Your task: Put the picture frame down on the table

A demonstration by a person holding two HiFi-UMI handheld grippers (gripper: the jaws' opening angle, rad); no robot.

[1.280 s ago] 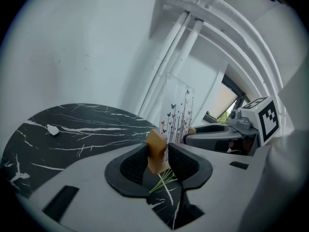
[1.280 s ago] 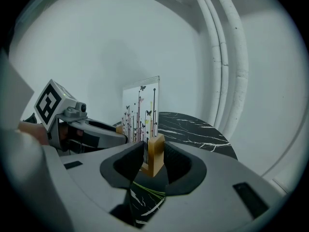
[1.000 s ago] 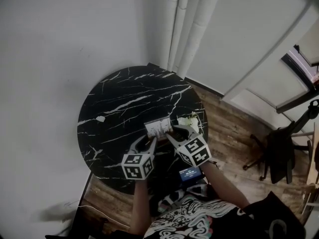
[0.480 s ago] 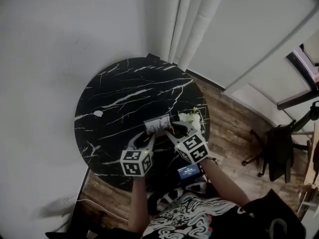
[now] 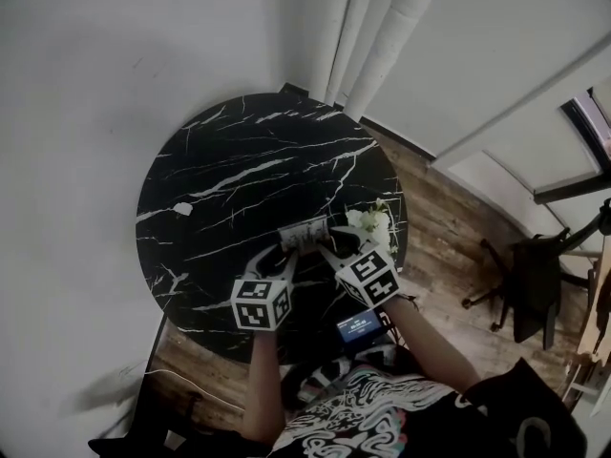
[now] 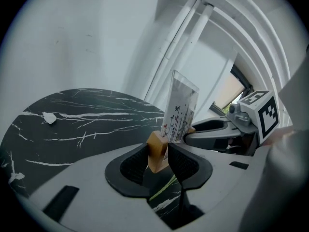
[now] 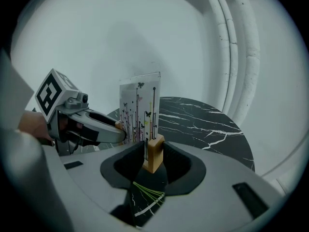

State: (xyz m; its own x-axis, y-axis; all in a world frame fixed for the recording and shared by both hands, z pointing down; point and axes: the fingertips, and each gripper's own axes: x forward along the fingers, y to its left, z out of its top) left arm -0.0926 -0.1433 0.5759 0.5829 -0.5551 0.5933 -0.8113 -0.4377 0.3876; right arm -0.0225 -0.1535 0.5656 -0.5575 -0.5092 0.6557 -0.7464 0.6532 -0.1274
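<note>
The picture frame (image 5: 305,234) is a clear upright panel printed with butterflies and stems, set in a wooden base. It stands upright over the near right part of the round black marble table (image 5: 229,189). My left gripper (image 6: 158,154) is shut on one end of the wooden base (image 6: 155,152). My right gripper (image 7: 153,153) is shut on the other end of that base (image 7: 153,153). In the head view the left gripper (image 5: 283,260) and the right gripper (image 5: 331,252) meet at the frame from either side. Whether the base touches the tabletop is hidden.
White flowers (image 5: 370,222) lie on the table right of the frame. A small white scrap (image 5: 182,208) sits near the table's left edge. White pipes (image 5: 368,27) run up the wall behind. A phone with a lit screen (image 5: 359,325) sits at the person's waist. A dark chair (image 5: 530,284) stands on the wood floor.
Both grippers and the frame have held their place on the table. The head view has shifted slightly, so the table sits a little further up and left in view.
</note>
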